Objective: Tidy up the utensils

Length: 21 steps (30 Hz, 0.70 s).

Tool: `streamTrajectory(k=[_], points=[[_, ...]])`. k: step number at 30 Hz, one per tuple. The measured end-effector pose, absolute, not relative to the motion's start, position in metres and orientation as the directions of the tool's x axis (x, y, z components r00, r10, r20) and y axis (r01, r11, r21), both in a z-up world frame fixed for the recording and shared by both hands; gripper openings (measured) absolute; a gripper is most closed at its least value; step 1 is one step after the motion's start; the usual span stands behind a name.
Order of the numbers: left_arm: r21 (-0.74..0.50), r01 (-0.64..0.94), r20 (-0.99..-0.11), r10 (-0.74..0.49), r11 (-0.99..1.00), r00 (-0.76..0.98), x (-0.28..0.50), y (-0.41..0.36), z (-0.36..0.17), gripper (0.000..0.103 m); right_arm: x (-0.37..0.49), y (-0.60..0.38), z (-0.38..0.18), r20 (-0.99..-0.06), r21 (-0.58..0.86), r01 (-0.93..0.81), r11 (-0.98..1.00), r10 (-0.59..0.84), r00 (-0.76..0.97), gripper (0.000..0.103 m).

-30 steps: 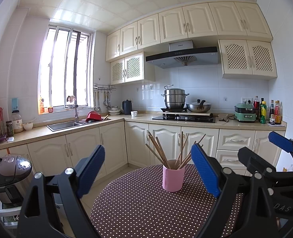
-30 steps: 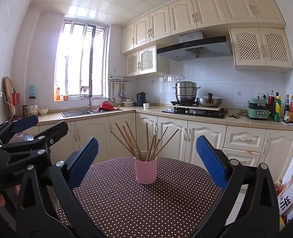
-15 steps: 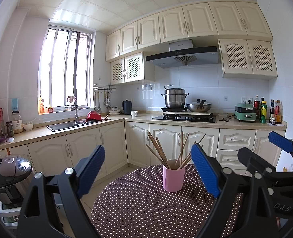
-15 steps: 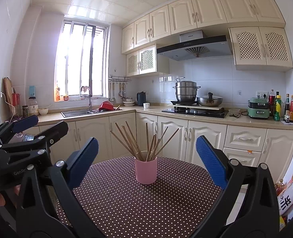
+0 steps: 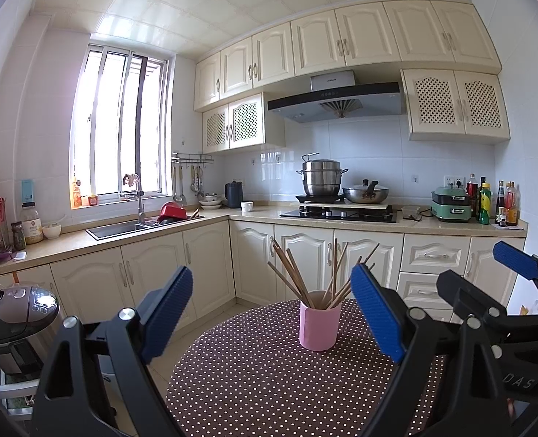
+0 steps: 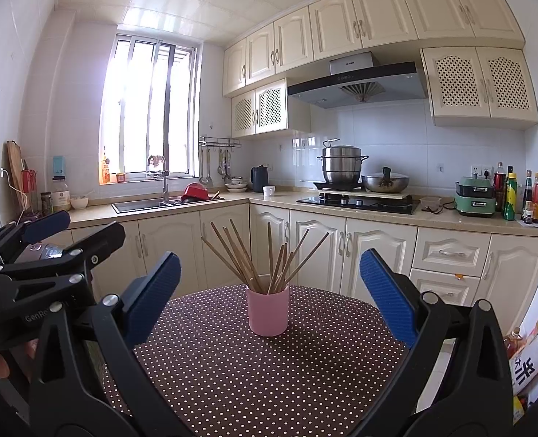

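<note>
Chopsticks are standing fanned out in a pink cup, which is sitting upright on a round table covered in a brown cloth with white dots. Both tongs are hovering over the near side of the table with their blue pads spread wide, holding and touching nothing. The left tongs are framing the cup slightly right of centre between their pads; the right tongs are framing it almost dead centre. The cup is standing well apart from all four pads, toward the far side of the table. Bare cloth is lying open all around the cup. The table's far edge is curving just behind it, with floor and cream cabinets beyond.
</note>
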<state>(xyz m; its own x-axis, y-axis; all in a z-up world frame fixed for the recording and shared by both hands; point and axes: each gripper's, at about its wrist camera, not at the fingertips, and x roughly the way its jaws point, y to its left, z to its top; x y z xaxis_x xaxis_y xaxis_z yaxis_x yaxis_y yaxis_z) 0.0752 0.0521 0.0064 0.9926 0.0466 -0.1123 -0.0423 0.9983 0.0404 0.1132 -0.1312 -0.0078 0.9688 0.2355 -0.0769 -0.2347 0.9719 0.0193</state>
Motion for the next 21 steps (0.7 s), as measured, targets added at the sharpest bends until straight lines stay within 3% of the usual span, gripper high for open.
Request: streamTrajectory(k=[21], points=[[0.053, -0.052, -0.16, 0.06, 0.997, 0.985, 0.1, 0.059, -0.004, 0.087, 0.134, -0.128, -0.019, -0.129, 0.042, -0.246, 0.968, 0.249, 0.96, 0.097]])
